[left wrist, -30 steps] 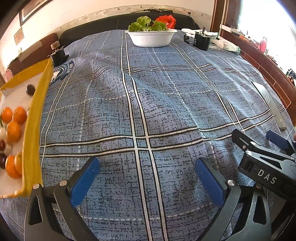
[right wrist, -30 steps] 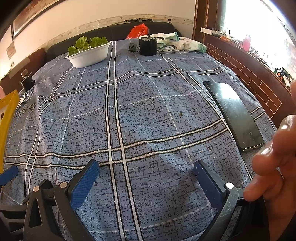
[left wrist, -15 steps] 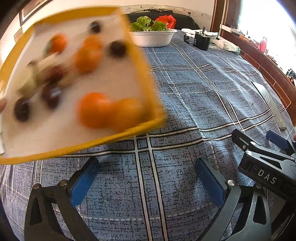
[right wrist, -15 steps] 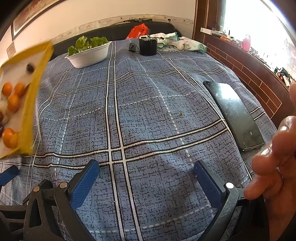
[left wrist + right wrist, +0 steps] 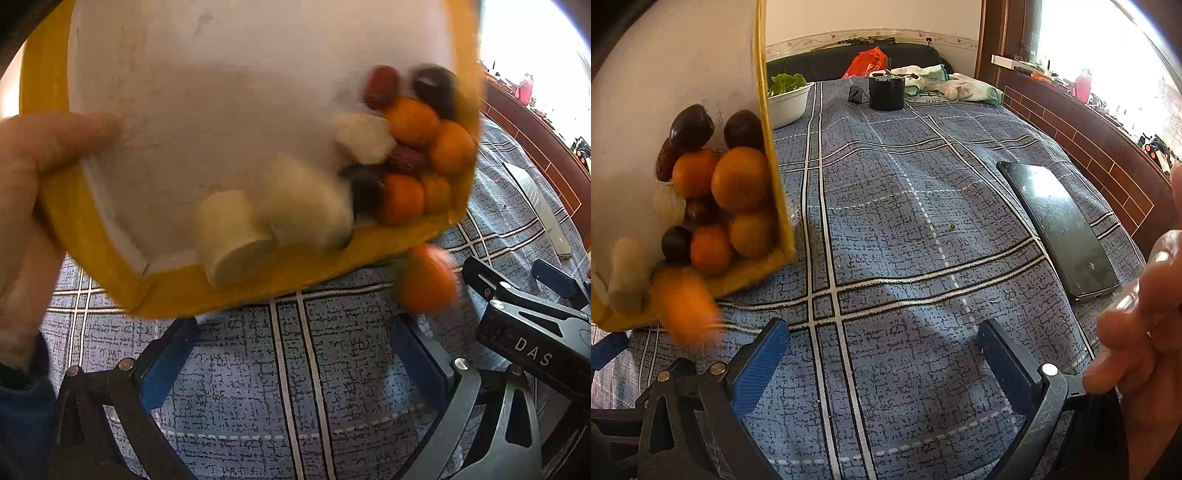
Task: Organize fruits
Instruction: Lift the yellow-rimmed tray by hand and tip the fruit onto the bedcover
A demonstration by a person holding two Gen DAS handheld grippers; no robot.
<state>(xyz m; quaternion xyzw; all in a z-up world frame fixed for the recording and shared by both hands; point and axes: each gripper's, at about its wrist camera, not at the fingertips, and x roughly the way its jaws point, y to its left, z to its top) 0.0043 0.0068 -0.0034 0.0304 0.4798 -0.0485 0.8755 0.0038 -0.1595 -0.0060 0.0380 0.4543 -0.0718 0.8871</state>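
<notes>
Fruits (image 5: pixel 402 155) are sliding together in the low corner of a yellow-rimmed tray (image 5: pixel 221 291) with a white floor, which a bare hand (image 5: pixel 33 192) holds steeply tilted above a bed covered in a blue plaid bedspread (image 5: pixel 905 229). One orange fruit (image 5: pixel 426 280) is already over the rim, blurred in mid-air just below the tray's edge.

Counted in the left wrist view: five small orange citrus fruits including the falling one, about four dark plum-like or reddish date-like fruits, and three pale cut chunks (image 5: pixel 232 236), possibly banana. Blur makes the dark ones hard to count exactly.

Handling, as a judgement: the round citrus look light, firm and smooth, so they should roll freely on the soft cover; grip each across its widest middle. The pale chunks look soft and easily bruised, needing a gentle squeeze on their flat sides.

Left gripper (image 5: pixel 291 350) and right gripper (image 5: pixel 882 354) both hover low over the bedspread with blue-padded fingers spread wide, holding nothing. Another hand (image 5: pixel 1145 314) shows at the right edge of the right wrist view.

Farther off lie a dark phone (image 5: pixel 1056 225), a white bowl of greens (image 5: pixel 786 99) and a black cup (image 5: pixel 886 92).
</notes>
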